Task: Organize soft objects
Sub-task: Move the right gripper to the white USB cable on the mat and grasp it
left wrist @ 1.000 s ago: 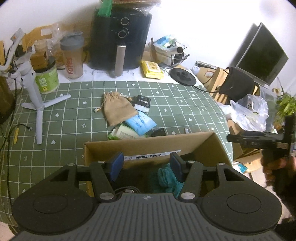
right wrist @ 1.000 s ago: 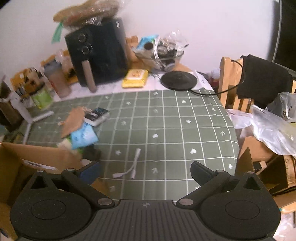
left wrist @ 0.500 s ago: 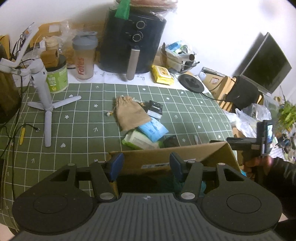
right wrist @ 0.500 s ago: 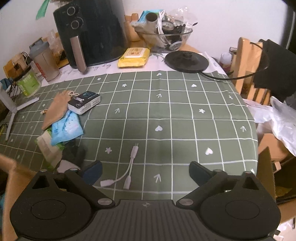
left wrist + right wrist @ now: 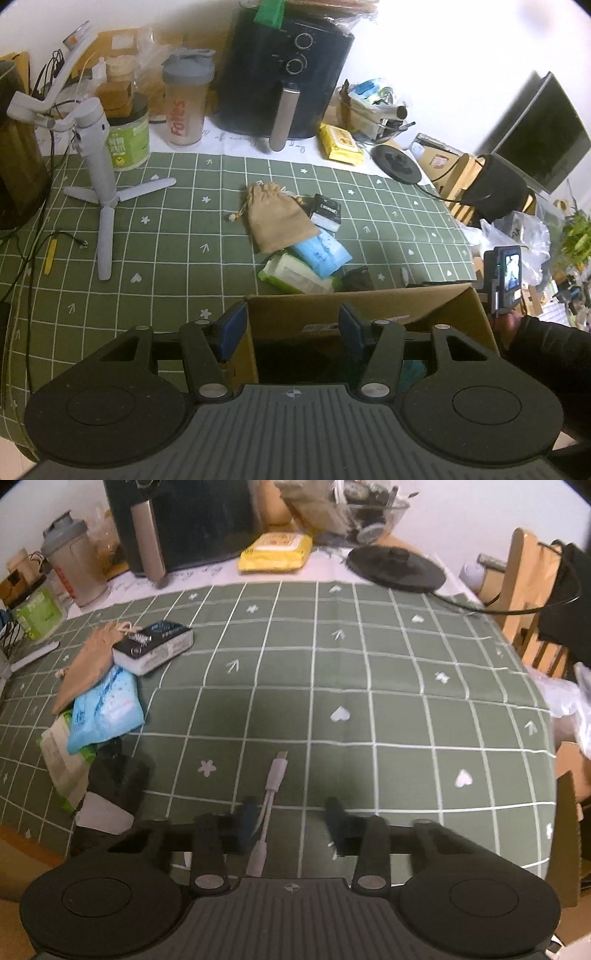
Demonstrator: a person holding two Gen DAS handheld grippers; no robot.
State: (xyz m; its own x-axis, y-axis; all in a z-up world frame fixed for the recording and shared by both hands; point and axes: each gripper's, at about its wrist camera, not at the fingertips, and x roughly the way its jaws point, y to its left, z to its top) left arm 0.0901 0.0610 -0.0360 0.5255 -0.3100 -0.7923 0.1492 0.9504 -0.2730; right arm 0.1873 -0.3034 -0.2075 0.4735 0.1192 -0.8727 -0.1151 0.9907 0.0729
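Observation:
A tan drawstring pouch (image 5: 275, 218), a blue tissue pack (image 5: 319, 253), a green wipes pack (image 5: 295, 275) and a dark crumpled cloth (image 5: 356, 278) lie in a pile on the green checked tablecloth (image 5: 177, 229). An open cardboard box (image 5: 362, 314) stands at the table's near edge. My left gripper (image 5: 291, 328) is open and empty above the box's left part. My right gripper (image 5: 291, 825) is open and empty, low over a white adapter cable (image 5: 271, 801). The pile also shows in the right wrist view: pouch (image 5: 88, 661), blue pack (image 5: 105, 709), dark cloth (image 5: 118, 775).
A small black-and-white box (image 5: 153, 646) rests by the pouch. A white tripod (image 5: 99, 184), shaker bottle (image 5: 186, 103), black air fryer (image 5: 284, 74), yellow wipes pack (image 5: 340, 144) and round black base (image 5: 397, 566) stand further back. A wooden chair (image 5: 532, 602) is at the right.
My left gripper has risen and pulled back from the box, with the teal cloth now mostly hidden inside. My right gripper has moved forward and down over the white cable, its jaws narrower than before.

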